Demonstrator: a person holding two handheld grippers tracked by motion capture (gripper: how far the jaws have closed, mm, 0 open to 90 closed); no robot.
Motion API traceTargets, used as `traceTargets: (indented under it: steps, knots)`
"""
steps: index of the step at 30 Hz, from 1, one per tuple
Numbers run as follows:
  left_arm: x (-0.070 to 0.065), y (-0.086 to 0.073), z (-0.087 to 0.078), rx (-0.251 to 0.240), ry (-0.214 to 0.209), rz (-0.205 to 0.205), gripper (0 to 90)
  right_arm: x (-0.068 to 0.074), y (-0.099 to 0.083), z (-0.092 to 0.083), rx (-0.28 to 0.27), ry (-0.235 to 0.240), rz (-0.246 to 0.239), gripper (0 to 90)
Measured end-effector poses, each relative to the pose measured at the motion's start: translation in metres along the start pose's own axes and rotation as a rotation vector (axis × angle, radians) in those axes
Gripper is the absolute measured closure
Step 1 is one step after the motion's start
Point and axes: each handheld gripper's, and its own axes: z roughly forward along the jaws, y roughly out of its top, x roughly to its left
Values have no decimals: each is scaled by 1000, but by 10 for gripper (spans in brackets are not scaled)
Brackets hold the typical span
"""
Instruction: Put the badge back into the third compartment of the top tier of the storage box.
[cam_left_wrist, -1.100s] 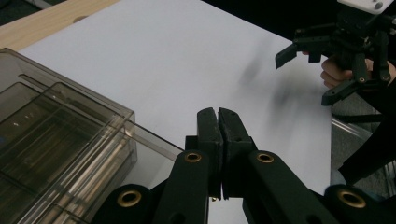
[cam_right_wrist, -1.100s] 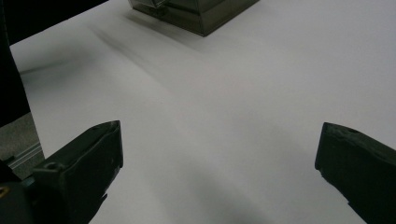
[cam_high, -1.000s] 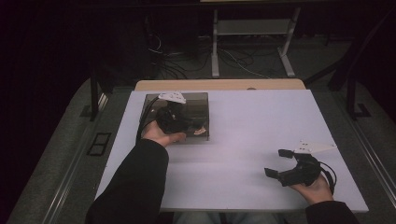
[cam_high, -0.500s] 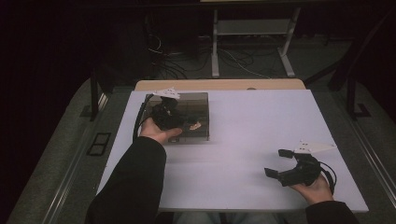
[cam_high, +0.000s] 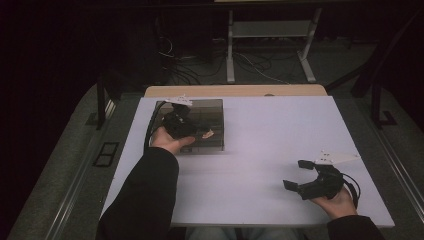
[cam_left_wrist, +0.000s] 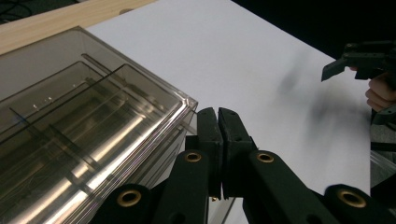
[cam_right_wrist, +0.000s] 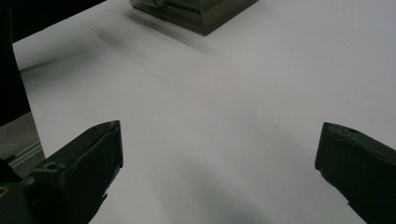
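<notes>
Progress: early. Left hand-held gripper (cam_left_wrist: 218, 116) jaws pressed together, empty, at corner of smoked plastic box (cam_high: 200, 125), far-left on worktop (cam_high: 260, 145). Right hand-held gripper (cam_high: 298, 174) wide, idle. Box lid not yet lifted.

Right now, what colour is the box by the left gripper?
Smoky grey-brown, see-through box; clearest in the left gripper view.

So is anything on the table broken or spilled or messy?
Nothing stands out. The smoky clear plastic box sits flat near the table's far left corner, with no cracks or spills visible. The left gripper is shut with nothing between its jaws, beside the box's corner. The right gripper rests open over bare table.
</notes>
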Motion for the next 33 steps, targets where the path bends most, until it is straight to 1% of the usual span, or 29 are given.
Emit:
traceTargets:
  steps: [3,5,16,22,23,27,31,33]
  knots:
    - [3,-2,3,10,3,-6,881,0,0,0,3,1,3,2]
    - [4,-4,4,13,4,-16,881,0,0,0,3,0,3,2]
    - [9,-8,15,53,9,-32,880,1,0,0,5,1,1,3]
    - [8,-8,20,82,3,-35,877,1,0,0,6,1,0,2]
    - [8,-8,21,90,5,-28,876,1,0,0,6,1,0,3]
    - [7,-8,25,107,4,-24,873,1,0,0,6,1,-1,2]
    - [6,-7,25,109,9,-20,865,1,0,0,5,1,-1,3]
    - [6,-7,24,103,8,-25,846,1,0,0,5,1,-1,3]
